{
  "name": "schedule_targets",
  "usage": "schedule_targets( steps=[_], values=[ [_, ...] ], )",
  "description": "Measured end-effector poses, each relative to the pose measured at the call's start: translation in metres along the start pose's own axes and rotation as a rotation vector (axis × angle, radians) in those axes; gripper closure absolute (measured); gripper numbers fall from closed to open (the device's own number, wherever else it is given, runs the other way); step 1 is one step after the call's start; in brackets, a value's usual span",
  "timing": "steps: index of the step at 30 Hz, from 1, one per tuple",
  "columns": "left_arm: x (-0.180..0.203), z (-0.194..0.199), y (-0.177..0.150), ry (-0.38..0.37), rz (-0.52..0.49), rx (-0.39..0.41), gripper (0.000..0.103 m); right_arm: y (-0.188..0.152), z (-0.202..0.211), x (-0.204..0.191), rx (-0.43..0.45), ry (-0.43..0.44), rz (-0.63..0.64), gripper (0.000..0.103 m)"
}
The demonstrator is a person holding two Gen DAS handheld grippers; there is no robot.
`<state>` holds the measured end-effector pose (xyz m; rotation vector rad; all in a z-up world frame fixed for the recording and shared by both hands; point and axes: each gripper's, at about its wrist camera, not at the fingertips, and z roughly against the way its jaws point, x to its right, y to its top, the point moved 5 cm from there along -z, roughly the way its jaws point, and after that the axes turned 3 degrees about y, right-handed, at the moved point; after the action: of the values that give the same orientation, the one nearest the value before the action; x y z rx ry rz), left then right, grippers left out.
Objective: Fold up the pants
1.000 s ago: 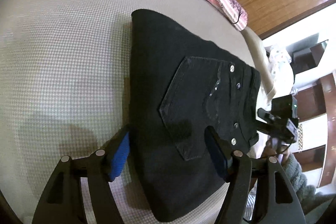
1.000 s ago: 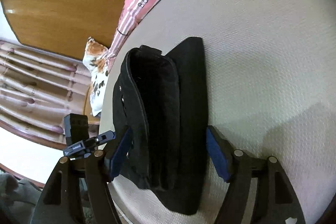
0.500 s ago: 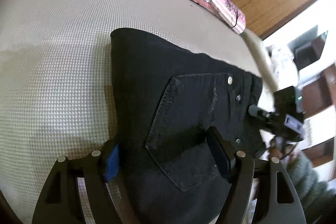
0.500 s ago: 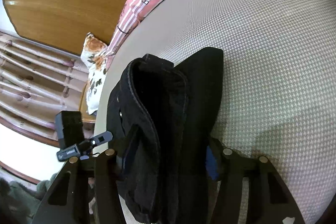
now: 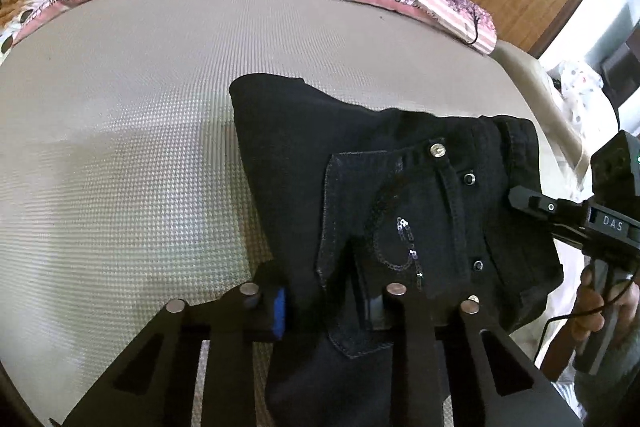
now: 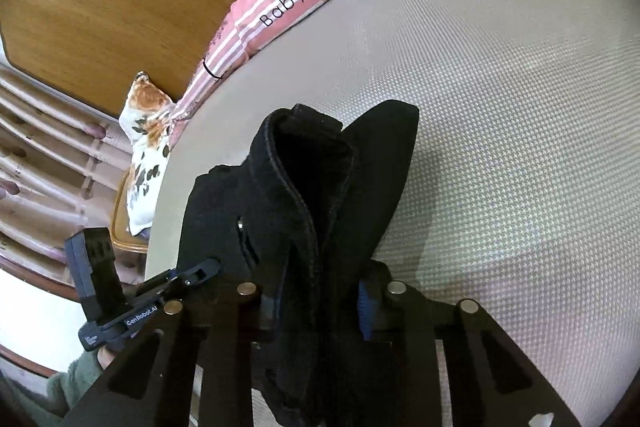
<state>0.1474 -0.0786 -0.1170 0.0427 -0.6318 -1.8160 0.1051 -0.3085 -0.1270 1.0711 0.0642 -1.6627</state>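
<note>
2 claws just closed | L claw [image 5: 326, 301] & R claw [image 6: 318, 301] pinching black pants [image 5: 400, 195]; on bed [image 5: 120, 147]

Both grippers are black, with cut-out arms, silver round screws and blue pads [image 5: 279, 315]. One gripper [image 5: 576, 223] reads "DAS", one [image 6: 132, 319] "GenRobot.AI". A fuzzy grey-green sleeve [image 6: 76, 375] shows.

Soft even daylight, strong fisheye bending and dark vignette at corners, black pants [image 5: 400, 195] underexposed, detail lost, faint shadows lower centre.
</note>
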Motion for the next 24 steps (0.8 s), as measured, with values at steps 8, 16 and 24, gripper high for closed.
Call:
schedule_targets(
  steps=[8,16,24],
  values=[
    [0.005,0.017,0.005,-0.021,-0.018,0.026,0.085,0.002,0.001,-0.026,0.009,0.014,0.018,0.081],
    [-0.018,0.031,0.017,-0.008,0.017,0.061,0.086,0.009,-0.026,-0.050,-0.020,0.059,0.022,0.081],
    [-0.064,0.036,0.035,0.052,0.061,0.090,0.086,0.032,-0.075,-0.077,-0.052,0.111,0.021,0.081]
  ],
)
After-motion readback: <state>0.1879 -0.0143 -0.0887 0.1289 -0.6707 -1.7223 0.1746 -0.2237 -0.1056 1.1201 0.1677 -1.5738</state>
